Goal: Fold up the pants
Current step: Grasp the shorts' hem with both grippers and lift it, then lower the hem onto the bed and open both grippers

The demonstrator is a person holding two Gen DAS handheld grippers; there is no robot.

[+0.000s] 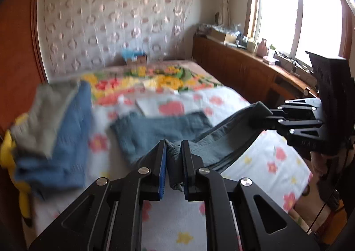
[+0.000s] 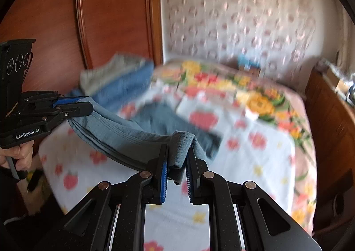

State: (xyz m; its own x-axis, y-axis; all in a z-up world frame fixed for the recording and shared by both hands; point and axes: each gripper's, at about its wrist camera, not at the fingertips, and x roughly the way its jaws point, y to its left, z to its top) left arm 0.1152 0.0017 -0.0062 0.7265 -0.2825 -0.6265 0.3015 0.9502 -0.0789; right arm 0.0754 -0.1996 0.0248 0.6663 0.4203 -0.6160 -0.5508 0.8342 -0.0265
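Bedroom scene, seen from two cameras fixed on hand-held tools, both views blurred. In the foreground of the left wrist view, black two-finger left gripper (image 1: 173,146) with blue pads, clenched on a bunched fold of grey-blue knit pants (image 1: 159,131). At the right of the same view, black right gripper (image 1: 264,115), likewise clamped on the other end of the same garment's folded edge. Between the two tools, the folded edge hanging as a shallow sagging band, lifted off the bedding; the rest of the pants trailing away and lying flat on the white floral bed sheet (image 1: 255,151), with pink and yellow flowers.

In the right wrist view, right gripper (image 2: 176,157) pinching a thick roll of the pants (image 2: 124,133), left gripper (image 2: 86,106) at the left edge gripping the far end, a hand (image 2: 18,157) wrapped round its handle. Fabric stretched between them, sagging slightly.

On the left side of the bed, a loose pile of blue and grey clothes (image 1: 55,131), apart from the pants. Farther back, a brighter blanket with large yellow and red flowers (image 1: 159,80). Behind the bed, a pale patterned lace curtain (image 1: 115,18). Beside the bed, a reddish wooden wardrobe panel (image 2: 111,13). Along the other side, a low wooden cabinet (image 1: 239,69) crowded with small items, beneath a bright window (image 1: 297,13).
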